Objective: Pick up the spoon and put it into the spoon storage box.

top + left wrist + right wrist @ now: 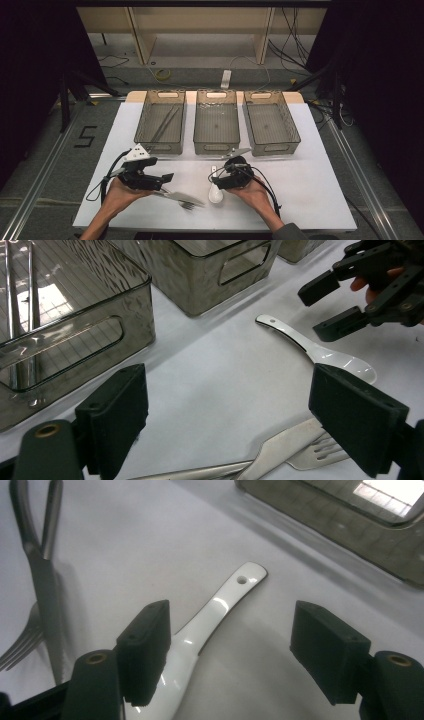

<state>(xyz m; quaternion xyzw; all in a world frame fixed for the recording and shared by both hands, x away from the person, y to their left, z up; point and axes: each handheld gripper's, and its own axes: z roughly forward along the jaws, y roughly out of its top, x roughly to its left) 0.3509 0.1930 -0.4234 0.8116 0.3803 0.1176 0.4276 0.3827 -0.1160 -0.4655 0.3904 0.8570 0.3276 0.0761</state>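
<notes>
In the right gripper view, the left jaw is covering part of the white ceramic spoon (210, 615), and the bottom edge is cutting off its bowl. In the left gripper view, the right jaw is hiding part of the steel fork (320, 452), whose handle is running under the steel knife (280, 447).

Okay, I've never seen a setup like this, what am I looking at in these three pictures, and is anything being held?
A person sits at a white table with a hand-held tool in each hand: the left gripper and the right gripper, each with two black jaws. One picture looks down from above; the other two come from cameras riding on each tool. On the table stand three clear bins; the left bin holds long metal utensils. Nearer the person lie a white spoon, a fork and a knife. Nothing is held: the right jaws stand open around the spoon's handle, the left jaws open above the fork.
</notes>
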